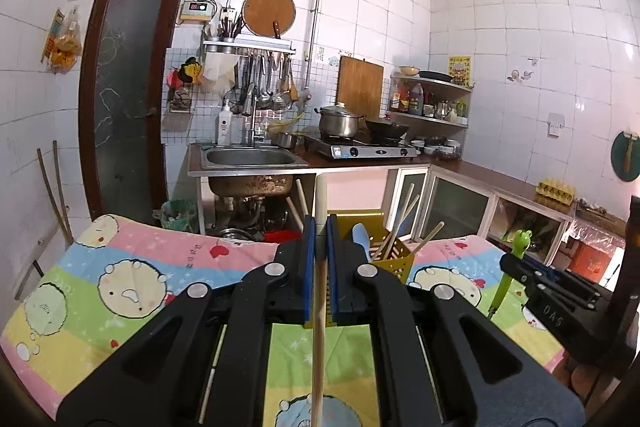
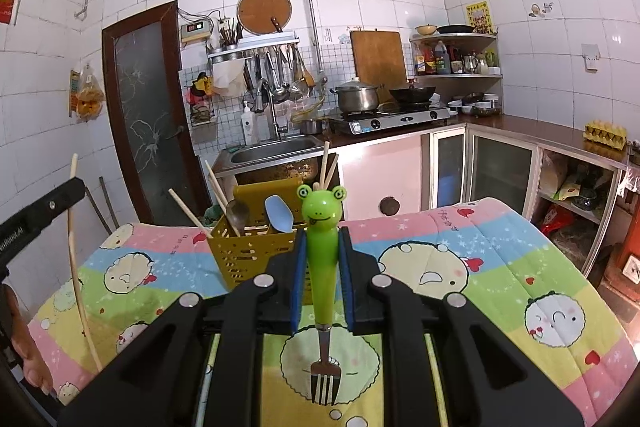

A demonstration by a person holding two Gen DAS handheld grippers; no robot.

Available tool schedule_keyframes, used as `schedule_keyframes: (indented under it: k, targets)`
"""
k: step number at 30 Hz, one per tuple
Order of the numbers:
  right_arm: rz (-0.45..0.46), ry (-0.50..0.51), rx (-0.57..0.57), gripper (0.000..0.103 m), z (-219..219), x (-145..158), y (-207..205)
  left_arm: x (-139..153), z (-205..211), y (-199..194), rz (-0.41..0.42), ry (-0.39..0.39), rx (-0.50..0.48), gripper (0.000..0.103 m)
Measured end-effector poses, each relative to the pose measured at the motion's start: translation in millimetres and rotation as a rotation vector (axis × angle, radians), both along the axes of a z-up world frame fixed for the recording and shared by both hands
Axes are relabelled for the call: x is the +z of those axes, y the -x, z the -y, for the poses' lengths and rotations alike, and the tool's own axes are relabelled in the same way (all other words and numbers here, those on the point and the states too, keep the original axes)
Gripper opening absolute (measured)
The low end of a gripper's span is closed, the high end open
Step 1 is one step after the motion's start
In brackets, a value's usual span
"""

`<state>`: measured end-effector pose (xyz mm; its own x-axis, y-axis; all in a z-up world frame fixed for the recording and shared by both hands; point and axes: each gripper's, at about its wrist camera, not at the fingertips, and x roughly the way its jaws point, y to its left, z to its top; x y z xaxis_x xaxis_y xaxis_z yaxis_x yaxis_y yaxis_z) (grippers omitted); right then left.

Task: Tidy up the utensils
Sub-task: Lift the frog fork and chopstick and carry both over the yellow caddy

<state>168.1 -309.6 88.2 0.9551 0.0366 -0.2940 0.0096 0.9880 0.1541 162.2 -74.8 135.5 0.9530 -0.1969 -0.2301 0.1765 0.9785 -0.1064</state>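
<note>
My left gripper (image 1: 320,231) is shut on a pale wooden chopstick (image 1: 319,327), held above the cartoon quilt; it also shows at the left of the right wrist view (image 2: 76,267). My right gripper (image 2: 323,239) is shut on a fork with a green frog handle (image 2: 322,227), tines (image 2: 324,385) pointing back toward the camera. The fork also shows at the right of the left wrist view (image 1: 516,251). A yellow perforated utensil holder (image 2: 244,251) stands on the quilt just beyond both grippers (image 1: 390,259), holding several chopsticks, a blue spoon (image 2: 279,213) and a dark spoon (image 2: 237,213).
The table is covered by a colourful cartoon quilt (image 2: 500,267). Behind it are a steel sink (image 2: 276,149), a gas stove with a pot and a wok (image 2: 392,115), counter cabinets (image 2: 500,167) and a dark door (image 2: 148,115). An egg carton (image 2: 604,135) sits on the counter.
</note>
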Motion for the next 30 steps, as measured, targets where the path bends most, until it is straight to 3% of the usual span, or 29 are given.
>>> schedule_keyframes:
  k: [20,30]
  targets:
    - [0.011,0.006,0.036,0.016,-5,38,-51,34,8,-59,0.021,0.024,-0.029,0.004]
    - [0.066,-0.047,0.090,0.016,-14,70,-85,71,7,-93,0.058,0.061,-0.054,0.004]
